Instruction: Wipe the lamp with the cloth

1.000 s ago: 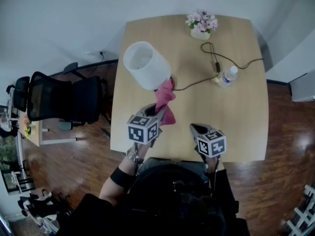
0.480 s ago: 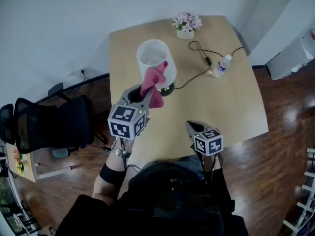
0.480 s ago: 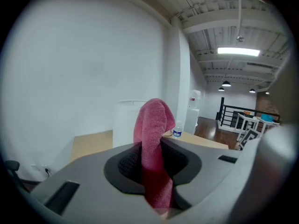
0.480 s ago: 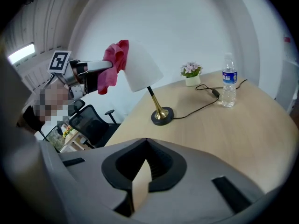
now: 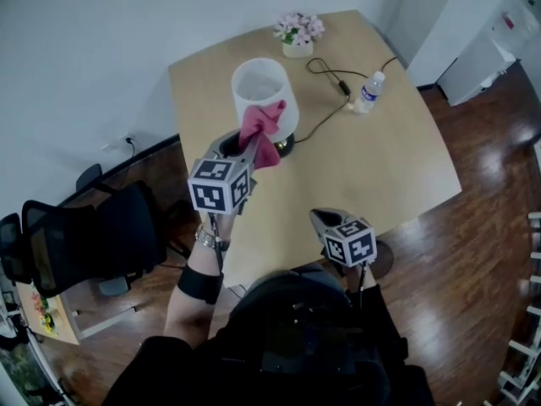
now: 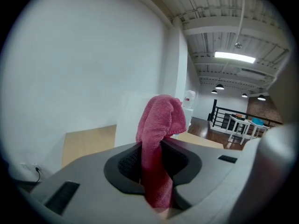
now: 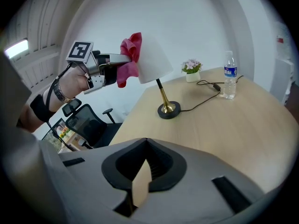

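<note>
Lamp (image 5: 260,87) first: it stands on the left half of the table (image 5: 372,167), past the middle, white shade on a brass stem and a dark round foot.

Nearest me, my right gripper (image 5: 319,218) hangs over the near edge with its jaws brought together on nothing, only bare wood showing past them.

Further out and up, my left gripper (image 5: 245,145) is clenched on the pink cloth (image 5: 263,128), the folds bunched between the jaws and flopping out above them.

Here's the change. A second ago that cloth sat low, down by the lamp's foot. Now I've lifted it to the near side of the shade. From the right gripper view it looks pressed against the shade's edge, though I can't call touching versus just beside. My read is that the carry is over, the wiping stroke is what comes next, and none of the shade is cleaned yet.

On to the containers. The shade is open at the top and I see nothing inside it. Right of the lamp and well apart from it, by the black cord (image 5: 325,118), stands a clear bottle (image 5: 367,93) with its cap on, the level inside too small to judge. At the far edge a small white pot (image 5: 297,49) holds pink flowers (image 5: 297,26).
</note>
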`<state>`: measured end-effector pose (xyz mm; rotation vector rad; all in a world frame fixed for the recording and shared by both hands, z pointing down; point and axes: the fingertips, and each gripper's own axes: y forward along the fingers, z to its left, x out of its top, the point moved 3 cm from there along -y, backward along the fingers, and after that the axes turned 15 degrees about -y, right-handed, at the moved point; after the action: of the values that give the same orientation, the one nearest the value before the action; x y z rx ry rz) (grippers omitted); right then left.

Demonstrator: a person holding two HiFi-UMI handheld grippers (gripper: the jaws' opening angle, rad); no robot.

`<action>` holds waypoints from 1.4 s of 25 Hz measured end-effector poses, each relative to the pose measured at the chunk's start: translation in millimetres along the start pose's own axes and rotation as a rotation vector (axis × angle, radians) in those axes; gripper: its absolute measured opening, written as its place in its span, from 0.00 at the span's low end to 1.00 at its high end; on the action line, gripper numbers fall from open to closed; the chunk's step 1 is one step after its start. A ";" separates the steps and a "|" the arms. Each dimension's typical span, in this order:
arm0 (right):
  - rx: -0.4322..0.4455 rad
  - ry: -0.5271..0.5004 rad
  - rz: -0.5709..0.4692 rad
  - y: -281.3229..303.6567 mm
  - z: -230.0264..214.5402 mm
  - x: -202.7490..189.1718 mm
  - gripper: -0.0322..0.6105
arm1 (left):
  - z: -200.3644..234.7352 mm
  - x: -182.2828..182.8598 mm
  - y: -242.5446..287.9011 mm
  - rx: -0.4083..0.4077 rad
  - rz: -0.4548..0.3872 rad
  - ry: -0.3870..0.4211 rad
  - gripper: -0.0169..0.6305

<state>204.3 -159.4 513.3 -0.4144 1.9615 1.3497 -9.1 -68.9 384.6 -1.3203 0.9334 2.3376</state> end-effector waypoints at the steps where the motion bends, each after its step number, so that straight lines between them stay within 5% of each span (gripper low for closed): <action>1: 0.007 -0.001 -0.003 1.3 -0.1 1.2 0.06 | 0.9 -4.3 -0.3 0.007 0.008 -0.012 0.18; 13: 0.143 -0.003 -0.002 36.6 -1.1 3.6 0.06 | 32.4 -66.2 23.3 0.127 0.176 -0.066 0.18; 20: 0.120 0.009 0.012 54.4 14.3 -3.1 0.06 | 54.7 -115.5 34.8 0.118 0.302 -0.078 0.18; 27: -0.003 0.056 0.032 71.4 63.4 -8.0 0.06 | 61.9 -135.5 1.8 -0.046 0.325 -0.062 0.18; 35: -0.189 0.196 -0.050 82.4 139.3 3.6 0.06 | 60.4 -48.3 -51.9 -0.261 0.175 0.045 0.18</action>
<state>202.8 0.5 538.4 -0.7049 1.9707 1.5173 5.4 12.5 427.2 -1.4451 0.8060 2.6486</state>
